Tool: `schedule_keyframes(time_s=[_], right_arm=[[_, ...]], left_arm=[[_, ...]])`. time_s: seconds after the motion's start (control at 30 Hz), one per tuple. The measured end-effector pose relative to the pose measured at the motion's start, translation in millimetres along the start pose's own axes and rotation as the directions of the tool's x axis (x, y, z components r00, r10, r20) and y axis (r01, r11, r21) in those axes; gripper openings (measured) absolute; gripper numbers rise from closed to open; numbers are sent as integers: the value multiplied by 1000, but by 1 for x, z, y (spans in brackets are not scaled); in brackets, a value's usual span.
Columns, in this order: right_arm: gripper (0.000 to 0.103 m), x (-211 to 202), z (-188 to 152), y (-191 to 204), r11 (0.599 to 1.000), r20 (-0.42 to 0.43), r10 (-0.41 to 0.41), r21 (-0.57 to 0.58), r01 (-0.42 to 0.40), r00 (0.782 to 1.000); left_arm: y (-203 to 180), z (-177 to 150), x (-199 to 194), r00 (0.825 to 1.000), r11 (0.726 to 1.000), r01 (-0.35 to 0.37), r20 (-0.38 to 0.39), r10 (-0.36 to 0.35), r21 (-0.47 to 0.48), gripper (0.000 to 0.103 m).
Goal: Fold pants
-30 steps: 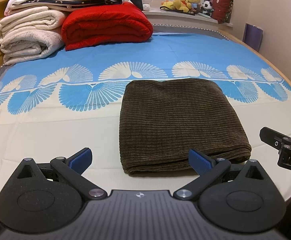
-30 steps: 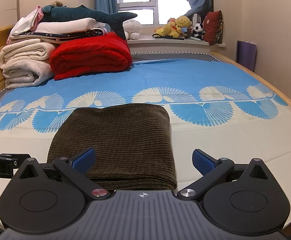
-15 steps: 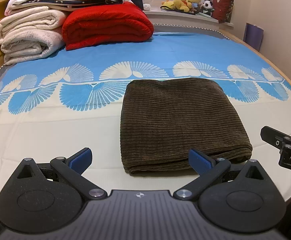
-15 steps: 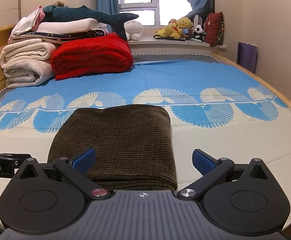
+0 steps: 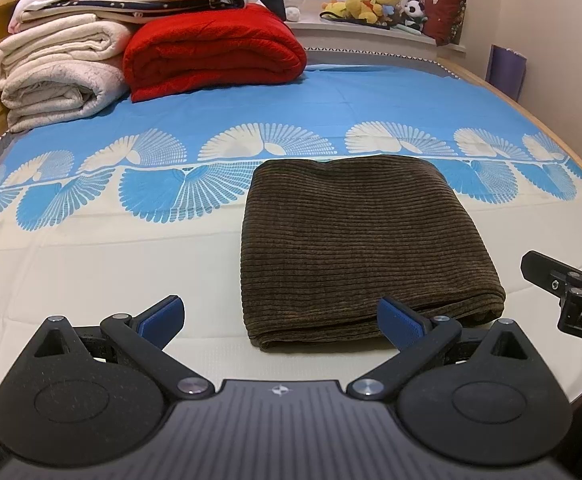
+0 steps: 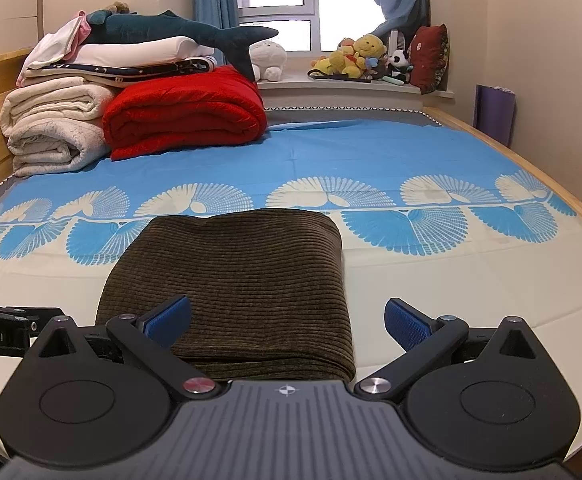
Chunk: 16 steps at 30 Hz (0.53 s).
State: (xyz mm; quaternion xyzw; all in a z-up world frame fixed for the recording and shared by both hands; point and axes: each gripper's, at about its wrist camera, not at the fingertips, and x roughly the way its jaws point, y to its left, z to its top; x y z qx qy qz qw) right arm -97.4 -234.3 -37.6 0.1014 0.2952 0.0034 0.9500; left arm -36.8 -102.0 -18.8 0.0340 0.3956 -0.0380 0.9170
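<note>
The brown corduroy pants (image 5: pixel 355 240) lie folded into a neat rectangle on the bed, also in the right wrist view (image 6: pixel 243 280). My left gripper (image 5: pixel 281 318) is open and empty, just short of the near edge of the pants, its right finger over their near right corner. My right gripper (image 6: pixel 287 320) is open and empty, close over the near edge of the pants. The right gripper also shows at the right edge of the left wrist view (image 5: pixel 563 280). The left gripper shows at the left edge of the right wrist view (image 6: pixel 3 320).
A bed sheet (image 5: pixel 371 96) with a blue and cream fan pattern covers the bed. Folded white blankets (image 5: pixel 55 76), a red quilt (image 5: pixel 211 48) and a plush shark (image 6: pixel 179 32) are stacked at the far left. Soft toys (image 6: pixel 359 56) sit on the windowsill. A wooden bed frame (image 6: pixel 551 184) runs along the right.
Both cameras have tilted up and drawn back a little. The pants have not moved. Both grippers stay open.
</note>
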Motion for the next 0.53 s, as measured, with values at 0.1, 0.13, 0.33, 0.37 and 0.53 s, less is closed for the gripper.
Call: schedule_keyframes(time_s=[0.1, 0.13, 0.33, 0.37, 0.53], right_arm=[[102, 0, 0, 0, 1000, 0, 0, -1, 0, 1000], [102, 0, 0, 0, 1000, 0, 0, -1, 0, 1000], [102, 0, 0, 0, 1000, 0, 0, -1, 0, 1000], [102, 0, 0, 0, 1000, 0, 0, -1, 0, 1000], [102, 0, 0, 0, 1000, 0, 0, -1, 0, 1000]], left_arm=[[0, 0, 0, 1000, 1000, 0, 0, 0, 2, 103], [-1, 0, 1, 1000, 1000, 0, 0, 0, 3, 103], [-2, 0, 1, 1000, 1000, 0, 1, 0, 8, 103], [-2, 0, 1, 1000, 1000, 0, 2, 0, 8, 103], [-3, -1, 1, 1000, 1000, 0, 3, 0, 14, 103]])
